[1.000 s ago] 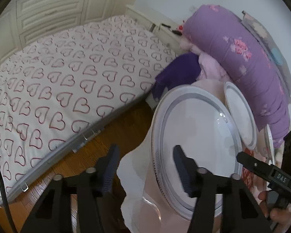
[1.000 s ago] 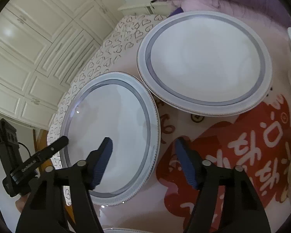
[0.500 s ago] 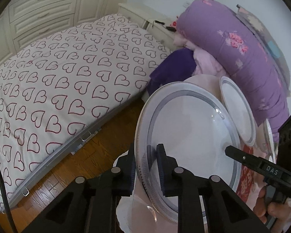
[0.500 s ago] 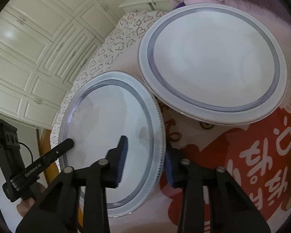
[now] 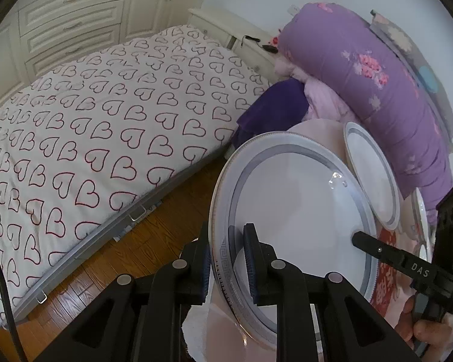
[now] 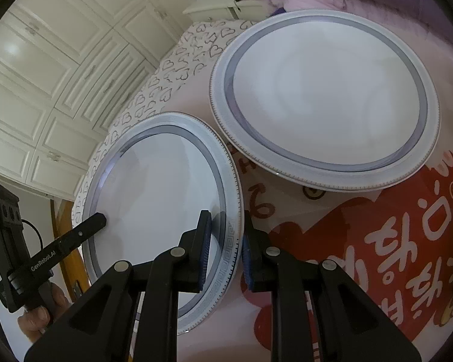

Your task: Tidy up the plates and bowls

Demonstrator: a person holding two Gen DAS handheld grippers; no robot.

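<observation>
Beyond plate [image 5: 302,211] — bed [image 5: 105,120] (left view only), tablecloth [image 6: 377,256] right.

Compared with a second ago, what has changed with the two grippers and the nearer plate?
Both grippers have just been closing. The left gripper and the right gripper, open and short of the rim a second ago, now pinch opposite edges of the near plate, one pad above and one below. The second plate and the red-printed cloth stayed put.
</observation>
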